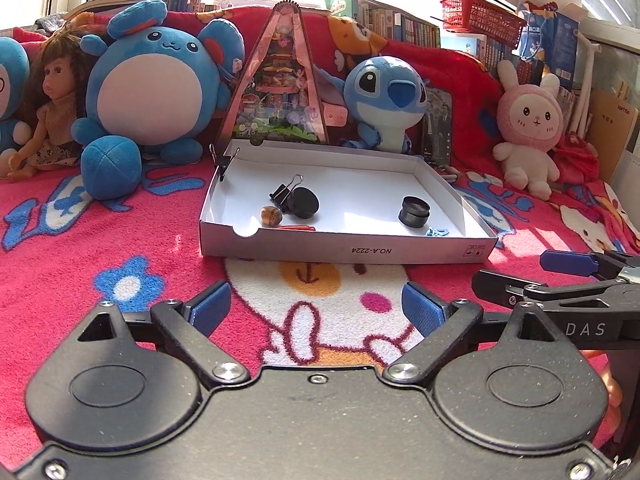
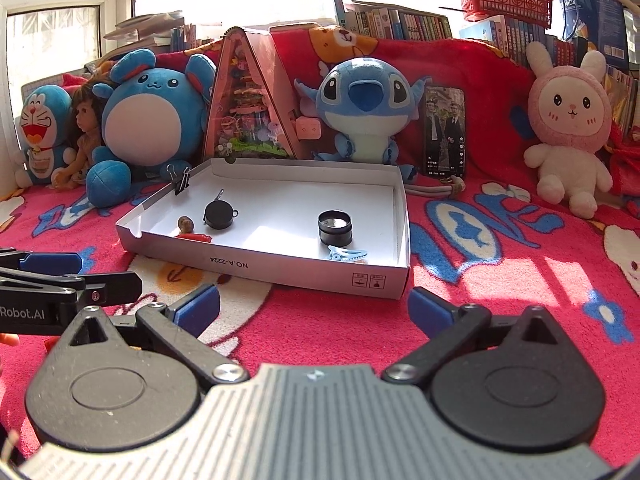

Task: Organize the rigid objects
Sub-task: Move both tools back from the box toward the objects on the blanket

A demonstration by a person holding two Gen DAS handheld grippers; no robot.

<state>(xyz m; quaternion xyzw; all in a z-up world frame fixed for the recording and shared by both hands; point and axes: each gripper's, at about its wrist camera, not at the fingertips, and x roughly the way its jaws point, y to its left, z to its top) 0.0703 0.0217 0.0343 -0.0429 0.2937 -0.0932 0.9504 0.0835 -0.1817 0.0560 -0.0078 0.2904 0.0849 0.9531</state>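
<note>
A shallow white cardboard box (image 1: 348,246) (image 2: 280,270) lies on the red blanket ahead of both grippers. Inside it are a black round cap (image 1: 303,202) (image 2: 218,215), a black binder clip (image 1: 280,193), a brown bead (image 1: 271,215) (image 2: 186,223), a red stick (image 1: 298,228) (image 2: 195,237), a black lens ring (image 1: 414,212) (image 2: 335,227) and a blue hair clip (image 1: 437,233) (image 2: 346,255). Another binder clip (image 1: 223,162) (image 2: 181,181) grips the box's far left corner. My left gripper (image 1: 318,310) is open and empty. My right gripper (image 2: 316,308) is open and empty.
Plush toys stand along the back: a blue round one (image 1: 152,84), Stitch (image 1: 384,96) (image 2: 366,108), a pink rabbit (image 1: 530,120) (image 2: 570,128), a doll (image 1: 52,104). A pink triangular display (image 1: 280,76) and a phone (image 2: 446,132) stand behind the box. The right gripper shows in the left view (image 1: 560,280).
</note>
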